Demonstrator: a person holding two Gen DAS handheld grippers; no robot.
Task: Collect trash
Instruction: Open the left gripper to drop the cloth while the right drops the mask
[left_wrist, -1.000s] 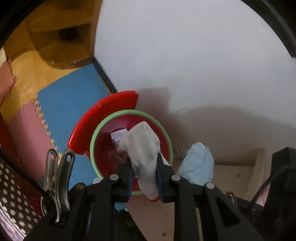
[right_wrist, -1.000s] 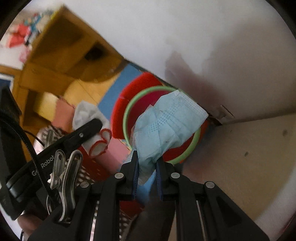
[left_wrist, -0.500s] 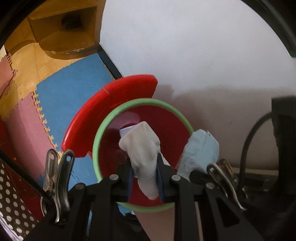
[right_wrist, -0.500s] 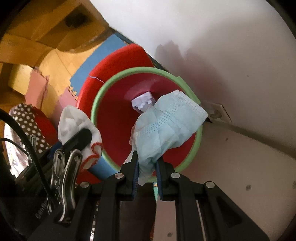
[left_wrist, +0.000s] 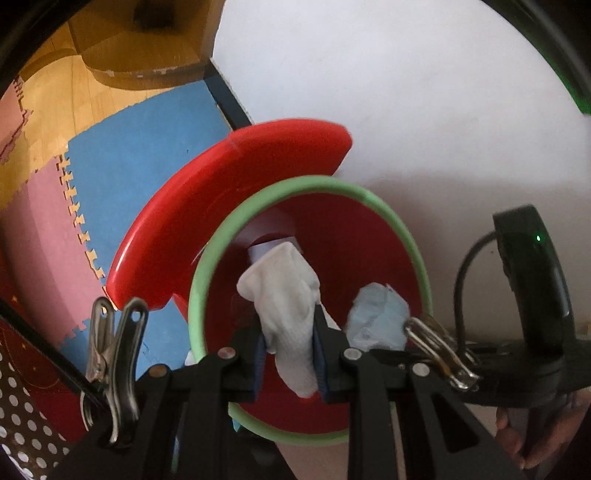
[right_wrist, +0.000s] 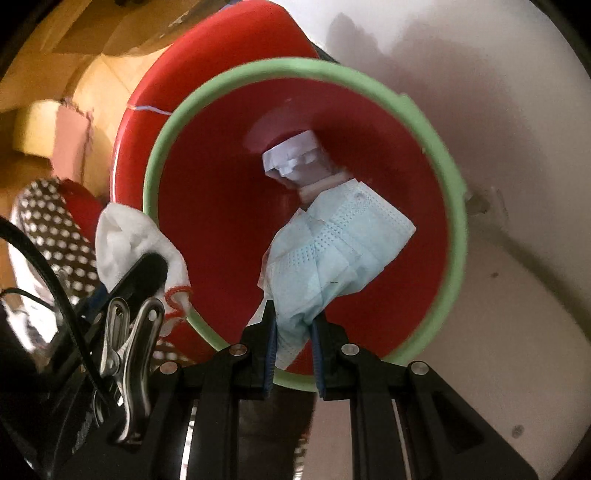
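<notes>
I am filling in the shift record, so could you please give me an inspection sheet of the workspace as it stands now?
Surface: foam floor mat in blue, pink and yellow tiles; pale floor by the wall.
Job's things: red bin with a green rim, its red lid swung open; crumpled paper at the bottom.
Clutter: polka-dot fabric beside the bin.
Grippers: left claw shut on a white sock; right claw shut on a blue face mask; both items over the bin's mouth.
Cables: a black cable on the right claw's handle.
Surroundings: white wall, wooden furniture.
</notes>
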